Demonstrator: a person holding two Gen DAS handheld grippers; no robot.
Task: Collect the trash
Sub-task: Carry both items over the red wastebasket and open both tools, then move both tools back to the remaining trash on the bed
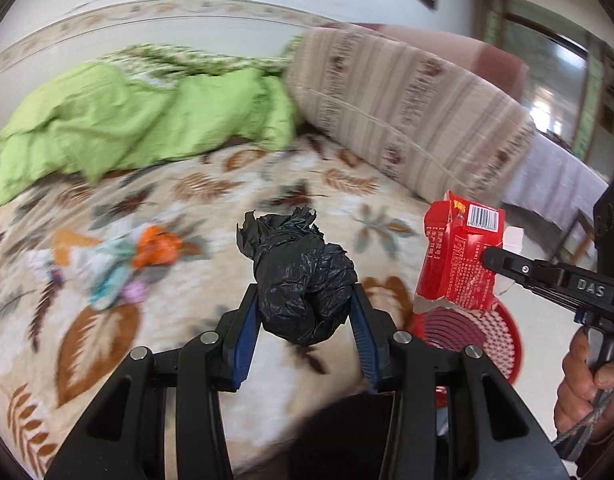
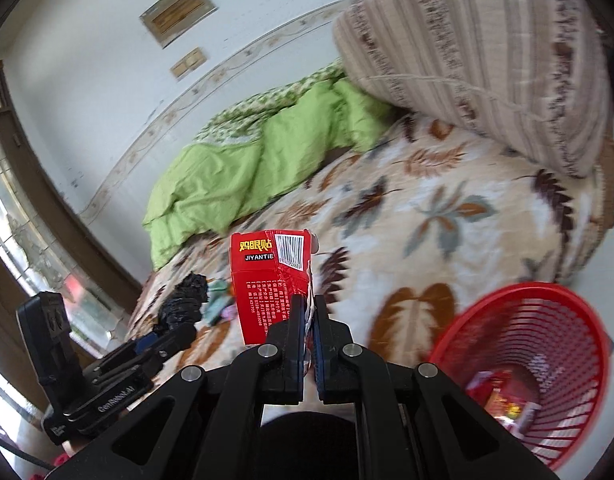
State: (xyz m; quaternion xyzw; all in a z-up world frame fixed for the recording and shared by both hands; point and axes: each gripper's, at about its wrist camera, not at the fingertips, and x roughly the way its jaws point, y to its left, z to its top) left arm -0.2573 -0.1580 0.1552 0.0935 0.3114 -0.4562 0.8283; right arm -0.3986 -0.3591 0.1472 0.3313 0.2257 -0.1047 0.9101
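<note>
My left gripper (image 1: 305,300) is shut on a crumpled black plastic bag (image 1: 303,276), held above the bed. That bag (image 2: 185,304) and the left gripper (image 2: 163,340) also show at the lower left of the right wrist view. My right gripper (image 2: 307,304) is shut on a flattened red carton (image 2: 273,280) with a barcode. In the left wrist view the carton (image 1: 459,256) hangs at the right, pinched by the right gripper (image 1: 493,258). A red mesh basket (image 2: 547,360) with wrappers inside stands at the bed's edge; part of its rim (image 1: 503,336) shows below the carton.
A small heap of orange, pale blue and pink scraps (image 1: 119,264) lies on the leaf-patterned bedspread (image 1: 211,200). A green quilt (image 1: 127,120) and a striped pillow (image 1: 407,120) lie at the far side. A person's hand (image 1: 591,380) grips the right handle.
</note>
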